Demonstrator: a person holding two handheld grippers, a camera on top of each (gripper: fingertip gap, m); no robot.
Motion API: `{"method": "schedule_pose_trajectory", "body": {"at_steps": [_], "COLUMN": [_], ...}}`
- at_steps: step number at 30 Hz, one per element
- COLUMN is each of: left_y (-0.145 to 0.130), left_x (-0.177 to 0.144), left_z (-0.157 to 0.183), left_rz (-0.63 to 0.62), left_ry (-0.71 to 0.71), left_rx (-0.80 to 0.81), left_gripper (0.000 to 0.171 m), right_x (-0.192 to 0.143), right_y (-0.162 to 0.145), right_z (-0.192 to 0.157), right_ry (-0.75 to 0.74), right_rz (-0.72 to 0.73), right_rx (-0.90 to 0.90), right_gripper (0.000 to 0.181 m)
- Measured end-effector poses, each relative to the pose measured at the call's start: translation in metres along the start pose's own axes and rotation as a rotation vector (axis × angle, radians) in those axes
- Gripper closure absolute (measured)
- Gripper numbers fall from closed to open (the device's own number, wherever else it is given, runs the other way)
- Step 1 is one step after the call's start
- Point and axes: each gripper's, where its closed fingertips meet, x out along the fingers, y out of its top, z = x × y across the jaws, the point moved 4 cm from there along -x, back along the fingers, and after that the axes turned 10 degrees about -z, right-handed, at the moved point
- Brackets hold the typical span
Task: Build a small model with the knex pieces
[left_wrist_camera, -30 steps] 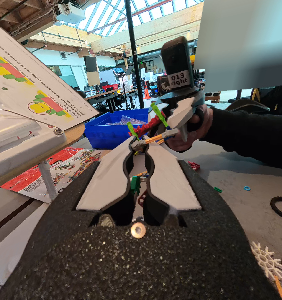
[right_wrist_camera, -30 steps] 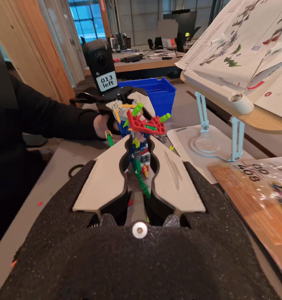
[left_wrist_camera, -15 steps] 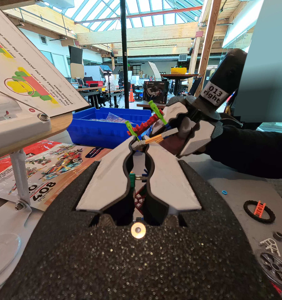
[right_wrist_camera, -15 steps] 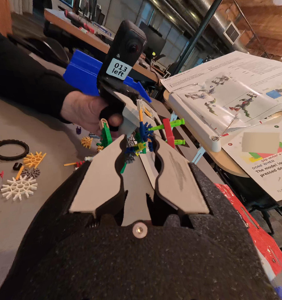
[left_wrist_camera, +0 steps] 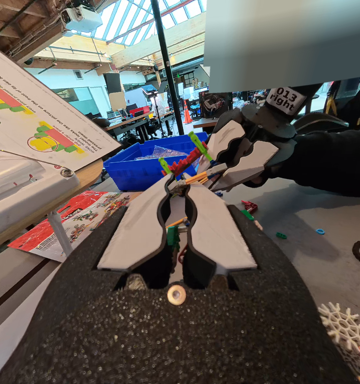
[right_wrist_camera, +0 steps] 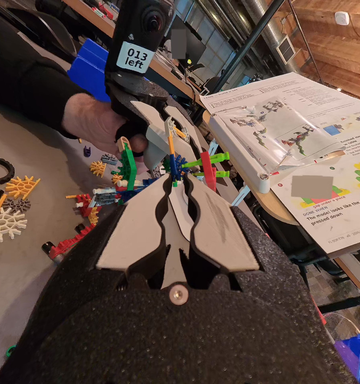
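A small model of snap-together plastic rods and toothed connectors (right_wrist_camera: pixel 175 166), in blue, red, lime green, orange and white, is held in the air between the two grippers, above the grey table (right_wrist_camera: pixel 29 249). The left gripper (left_wrist_camera: pixel 178 185) is closed to a narrow gap on the model's white connector and orange rods; the right gripper (right_wrist_camera: pixel 178 178) is pinched on the blue spoked hub, its jaws nearly together. Two lime rods pass through a red toothed piece (right_wrist_camera: pixel 207 168) that stands out to the side.

To work such a joint well, it is judged that both grips should be kept firm and the force sent along the rod's axis, so that the thin rods are not bent or sprung loose.

Loose pieces lie scattered on the table: a white snowflake-shaped connector (right_wrist_camera: pixel 3 224), yellow ones, a black rubber tyre (right_wrist_camera: pixel 0 172). A blue plastic bin (left_wrist_camera: pixel 146 164) stands behind, and printed instruction sheets rest on a tilted stand (right_wrist_camera: pixel 264 180) beside the model.
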Motion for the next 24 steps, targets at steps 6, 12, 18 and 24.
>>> {"method": "schedule_pose_trajectory", "body": {"at_steps": [6,12,18,24], "left_y": [-0.0004,-0.0015,0.0006,-0.0023], "left_x": [0.0015,0.0039,0.0043,0.0028], "left_z": [0.0003,-0.0006,0.0010,0.0018], "left_rz": [-0.002,-0.013,-0.014,-0.022], "left_ry": [0.018,0.014,0.017,0.012], "left_rx": [0.014,0.003,0.012,0.028], "left_gripper": [0.168,0.167,0.167,0.167], "right_x": [0.0001,-0.0006,-0.0025,-0.0010], "right_y": [0.0004,-0.0009,0.0010,-0.0010], "right_z": [-0.0024,-0.0017,-0.0021,-0.0039], "right_ry": [-0.010,-0.026,-0.029,-0.024], "right_rz": [0.007,0.014,0.017,0.012], "right_rx": [-0.002,0.011,0.001,-0.009], "right_gripper": [0.172,0.172,0.172,0.172]}}
